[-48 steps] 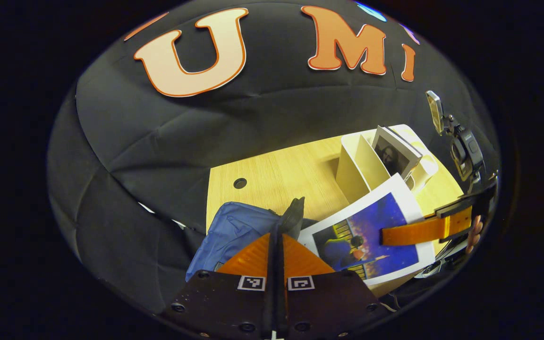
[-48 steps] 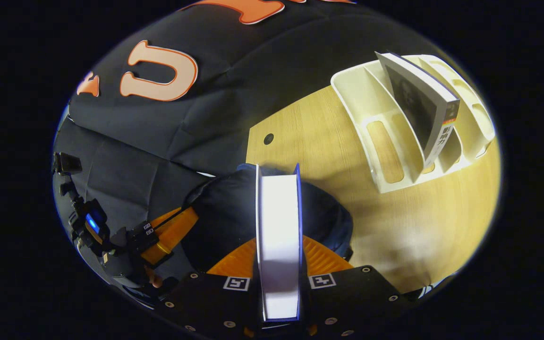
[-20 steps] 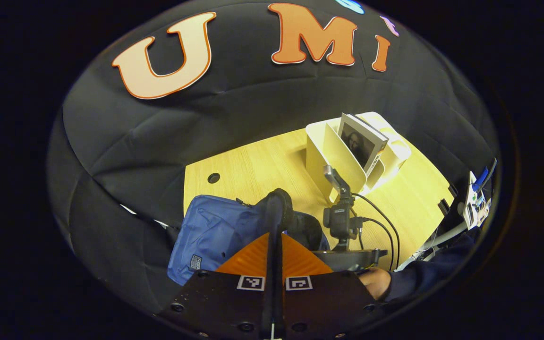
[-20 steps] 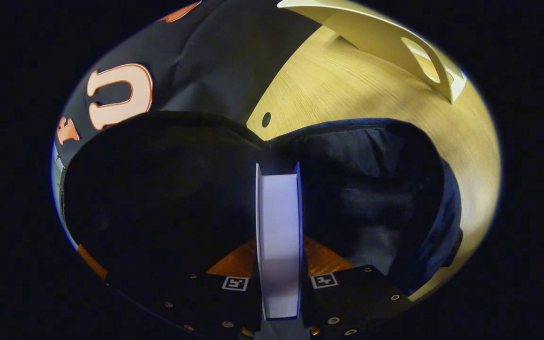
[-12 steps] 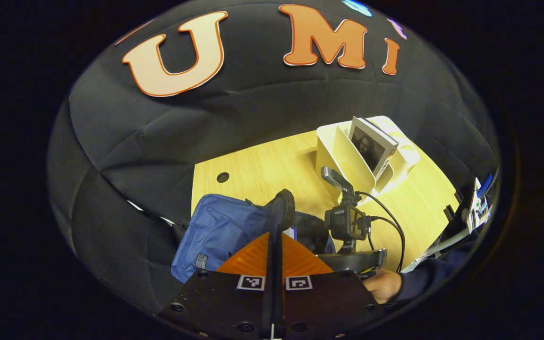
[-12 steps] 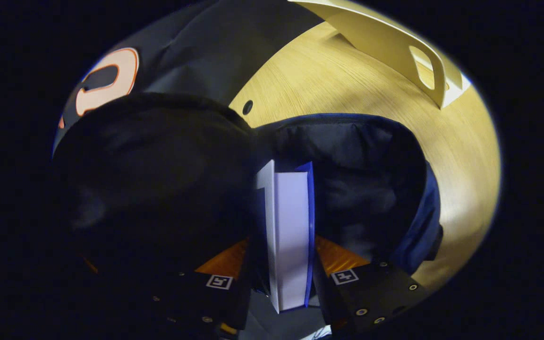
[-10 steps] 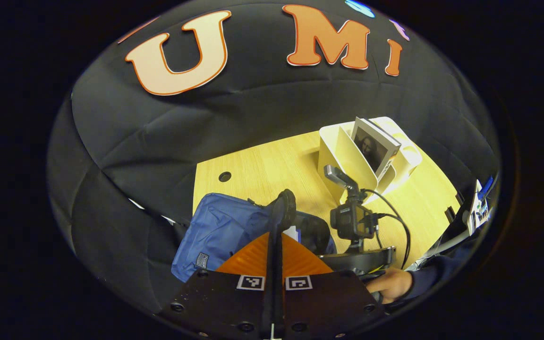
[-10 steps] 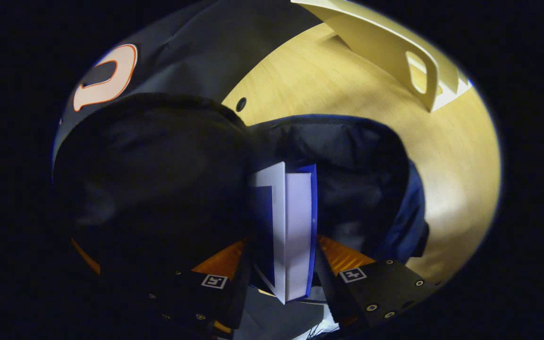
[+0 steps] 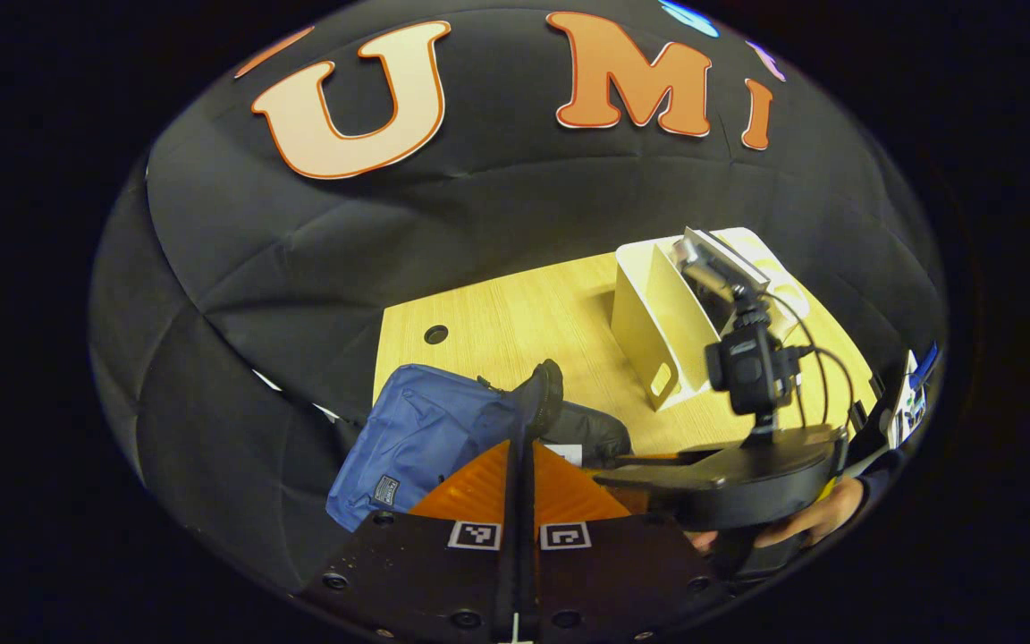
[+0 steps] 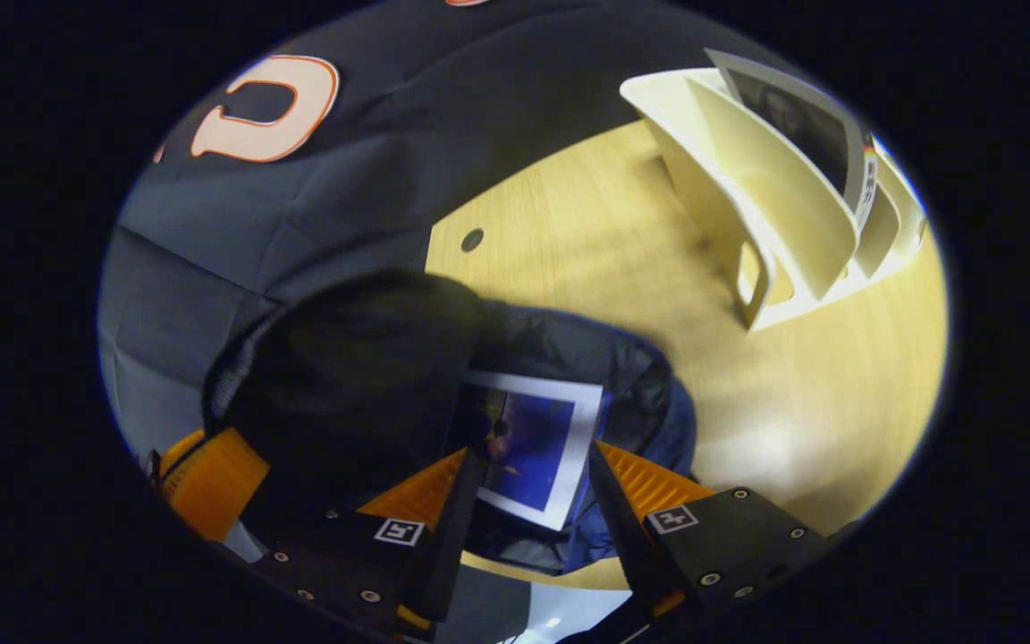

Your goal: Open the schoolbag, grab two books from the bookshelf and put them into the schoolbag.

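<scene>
The left gripper (image 9: 519, 438) was clenched on the schoolbag's flap (image 9: 544, 401). The right gripper (image 10: 528, 474) stood released, its fingers apart above the blue book (image 10: 528, 447) inside the schoolbag (image 10: 640, 394).

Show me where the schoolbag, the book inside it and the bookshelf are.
schoolbag (image 9: 417, 438), left gripper view, blue front panel.
book (image 10: 533, 443), right gripper view, blue cover.
bookshelf (image 10: 783, 206), right gripper view, cream divider wall.

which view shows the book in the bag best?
Right gripper view: the book lies cover-up in the open bag, between the right gripper's open jaws. Left gripper view shows just a pale corner at the bag's mouth.
</scene>
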{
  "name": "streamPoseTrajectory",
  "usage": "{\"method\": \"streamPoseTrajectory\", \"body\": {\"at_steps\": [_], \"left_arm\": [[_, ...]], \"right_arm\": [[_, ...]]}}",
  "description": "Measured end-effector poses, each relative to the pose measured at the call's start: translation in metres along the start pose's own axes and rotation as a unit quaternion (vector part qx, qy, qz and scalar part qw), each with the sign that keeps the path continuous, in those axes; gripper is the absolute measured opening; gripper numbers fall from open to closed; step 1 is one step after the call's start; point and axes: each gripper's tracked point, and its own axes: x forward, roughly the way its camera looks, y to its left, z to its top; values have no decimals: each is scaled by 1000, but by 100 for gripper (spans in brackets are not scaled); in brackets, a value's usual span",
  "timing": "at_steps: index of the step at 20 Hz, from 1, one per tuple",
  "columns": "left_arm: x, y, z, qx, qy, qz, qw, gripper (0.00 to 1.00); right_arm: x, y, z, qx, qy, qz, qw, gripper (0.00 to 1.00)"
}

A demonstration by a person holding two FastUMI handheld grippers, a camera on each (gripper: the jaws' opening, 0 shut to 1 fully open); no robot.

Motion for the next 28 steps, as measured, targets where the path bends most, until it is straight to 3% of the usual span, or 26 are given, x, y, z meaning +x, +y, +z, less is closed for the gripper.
{"method": "streamPoseTrajectory", "body": {"at_steps": [7, 10, 11, 12, 15, 21, 22, 23, 25, 26, 28], "left_arm": [[4, -10, -7, 9, 5, 12, 1000, 2], [8, -18, -11, 6, 9, 8, 1000, 2], [10, -20, -13, 5, 10, 7, 1000, 7], [11, -22, -14, 4, 12, 7, 1000, 2], [15, -27, -17, 0, 17, 4, 1000, 2], [15, -27, -18, -6, 19, 5, 1000, 2], [14, -26, -17, -6, 19, 6, 1000, 6], [13, -25, -16, -7, 18, 5, 1000, 0], [8, -19, -14, -14, 15, 2, 1000, 7], [6, -15, -12, -19, 13, 2, 1000, 2], [1, -4, -8, -29, 9, 4, 1000, 4]], "right_arm": [[-50, -39, 64, -49, -75, -42, 995, 76], [-87, -61, 96, -90, -121, -76, 986, 76], [-97, -64, 105, -101, -131, -84, 983, 76], [-108, -69, 113, -111, -136, -92, 980, 76], [-137, -90, 134, -146, -143, -128, 971, 76], [-180, -127, 197, -223, -139, -210, 942, 79], [-184, -128, 205, -229, -131, -216, 940, 79], [-186, -131, 211, -236, -122, -216, 940, 80], [-182, -136, 221, -253, -90, -215, 939, 80], [-181, -143, 227, -269, -74, -226, 933, 80], [-173, -149, 238, -295, -47, -241, 923, 80]]}}
